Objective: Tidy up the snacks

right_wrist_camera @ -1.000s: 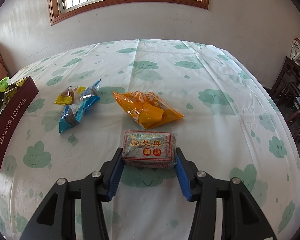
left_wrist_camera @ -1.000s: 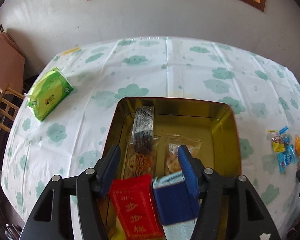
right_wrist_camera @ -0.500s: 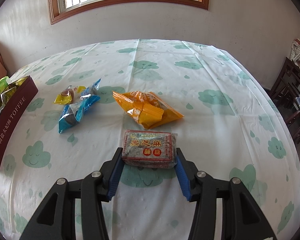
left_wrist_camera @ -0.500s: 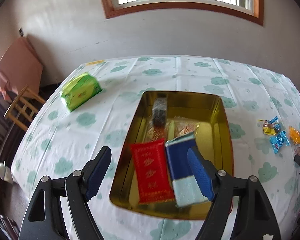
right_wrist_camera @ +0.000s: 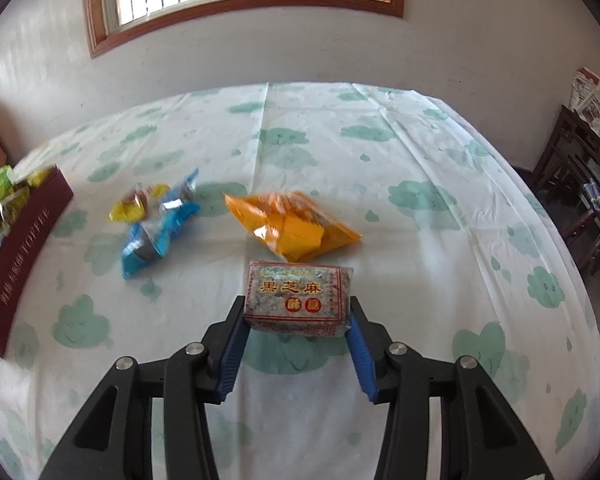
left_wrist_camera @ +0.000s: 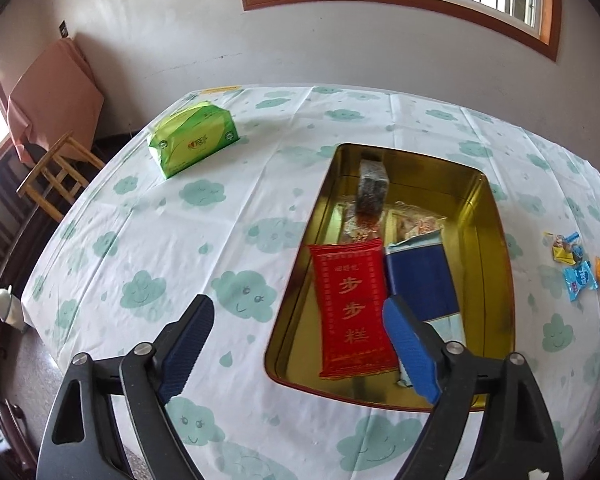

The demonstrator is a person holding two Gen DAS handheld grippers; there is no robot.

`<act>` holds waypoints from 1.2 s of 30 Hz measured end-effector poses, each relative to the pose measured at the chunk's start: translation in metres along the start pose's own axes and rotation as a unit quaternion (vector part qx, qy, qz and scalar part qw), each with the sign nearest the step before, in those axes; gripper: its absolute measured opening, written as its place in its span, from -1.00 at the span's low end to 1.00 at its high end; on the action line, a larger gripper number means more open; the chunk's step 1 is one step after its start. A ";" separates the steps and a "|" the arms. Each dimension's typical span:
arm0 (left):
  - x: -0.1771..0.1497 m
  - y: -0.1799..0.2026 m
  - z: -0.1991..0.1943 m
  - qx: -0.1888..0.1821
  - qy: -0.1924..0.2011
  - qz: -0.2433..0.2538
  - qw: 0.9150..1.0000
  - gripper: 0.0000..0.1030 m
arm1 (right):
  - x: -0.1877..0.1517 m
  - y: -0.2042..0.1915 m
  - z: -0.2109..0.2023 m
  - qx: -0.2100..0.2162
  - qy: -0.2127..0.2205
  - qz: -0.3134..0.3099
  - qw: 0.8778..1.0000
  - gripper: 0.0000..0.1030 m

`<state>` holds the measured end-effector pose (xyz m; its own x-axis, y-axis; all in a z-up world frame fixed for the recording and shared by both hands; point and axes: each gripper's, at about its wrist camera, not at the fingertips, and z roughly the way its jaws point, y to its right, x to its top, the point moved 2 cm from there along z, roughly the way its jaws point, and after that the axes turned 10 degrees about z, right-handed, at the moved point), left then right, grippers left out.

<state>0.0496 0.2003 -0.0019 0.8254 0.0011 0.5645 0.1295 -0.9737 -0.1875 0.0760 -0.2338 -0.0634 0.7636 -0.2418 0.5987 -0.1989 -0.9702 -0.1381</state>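
An open gold tin (left_wrist_camera: pixel 496 280) holds a red packet (left_wrist_camera: pixel 352 308), a blue packet (left_wrist_camera: pixel 420 280), a dark wrapped bar (left_wrist_camera: pixel 374 188) and clear-wrapped snacks behind them. My left gripper (left_wrist_camera: pixel 298 308) hovers over the tin's near left edge, its jaws opening with nothing between them. In the right wrist view a black sesame packet (right_wrist_camera: pixel 298 300) sits crosswise between the blue pads of my right gripper (right_wrist_camera: pixel 297 306), whose jaws are closing on its two ends. Beyond it lie an orange packet (right_wrist_camera: pixel 296 226) and blue-and-yellow candy bags (right_wrist_camera: pixel 156 236).
A green tissue pack (left_wrist_camera: pixel 192 140) lies at the table's far left. The tin's maroon side (right_wrist_camera: pixel 20 256) shows at the left of the right wrist view. Small candies (left_wrist_camera: pixel 576 264) lie right of the tin. Wooden chairs (right_wrist_camera: pixel 580 184) stand beside the table.
My left gripper let go of the blue packet, which now lies in the tin beside the red one, and drew back left with its jaws widening. The right gripper tightened on the sesame packet.
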 end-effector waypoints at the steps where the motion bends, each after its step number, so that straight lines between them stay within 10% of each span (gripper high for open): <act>1: -0.001 -0.002 0.000 0.003 0.000 -0.002 1.000 0.68 | 0.002 -0.003 -0.004 0.004 0.003 0.002 1.000 -0.08; 18: -0.007 -0.035 -0.003 0.010 -0.003 -0.024 1.000 0.70 | 0.013 -0.205 -0.042 0.166 -0.001 -0.152 0.974 -0.08; 36: -0.016 -0.055 0.002 0.023 -0.017 -0.039 0.999 0.70 | 0.007 -0.314 -0.006 0.150 -0.019 -0.260 0.954 -0.08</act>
<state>0.0301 0.2541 -0.0020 0.8294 0.0858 0.5520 0.2194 -0.9587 -0.1807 0.1403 0.0694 -0.0111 0.7339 0.2784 0.6196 0.3926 -0.9182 -0.0525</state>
